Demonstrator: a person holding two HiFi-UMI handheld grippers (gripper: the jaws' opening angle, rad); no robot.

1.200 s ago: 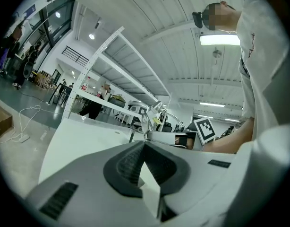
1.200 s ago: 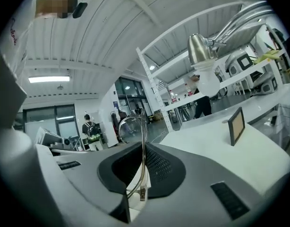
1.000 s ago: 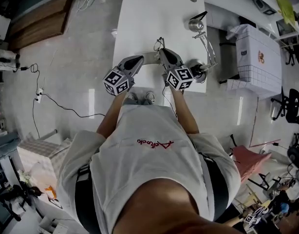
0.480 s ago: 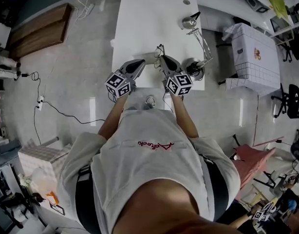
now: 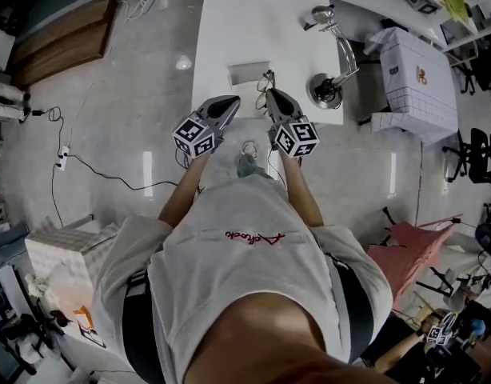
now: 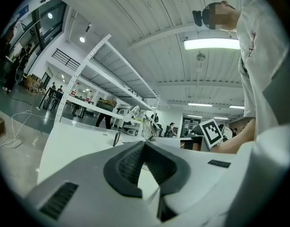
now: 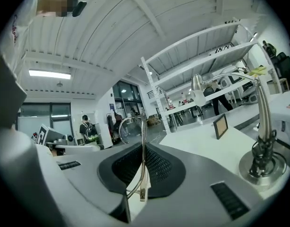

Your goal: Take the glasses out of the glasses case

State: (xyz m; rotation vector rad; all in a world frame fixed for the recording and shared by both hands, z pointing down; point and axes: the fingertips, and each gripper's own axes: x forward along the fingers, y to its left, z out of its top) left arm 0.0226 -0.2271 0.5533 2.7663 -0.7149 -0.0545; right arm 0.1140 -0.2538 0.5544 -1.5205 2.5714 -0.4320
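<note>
Jaws of the right gripper (image 7: 144,145) are clenched on 1 thin metal temple of the glasses (image 7: 129,129), whose lenses stand past the tips, above the white counter (image 5: 261,22). Beside it, the left gripper (image 6: 144,143) has its jaws pressed together on nothing. Just beyond lies the grey glasses case (image 5: 248,73), with 1 desk lamp (image 5: 326,91) further right.
</note>
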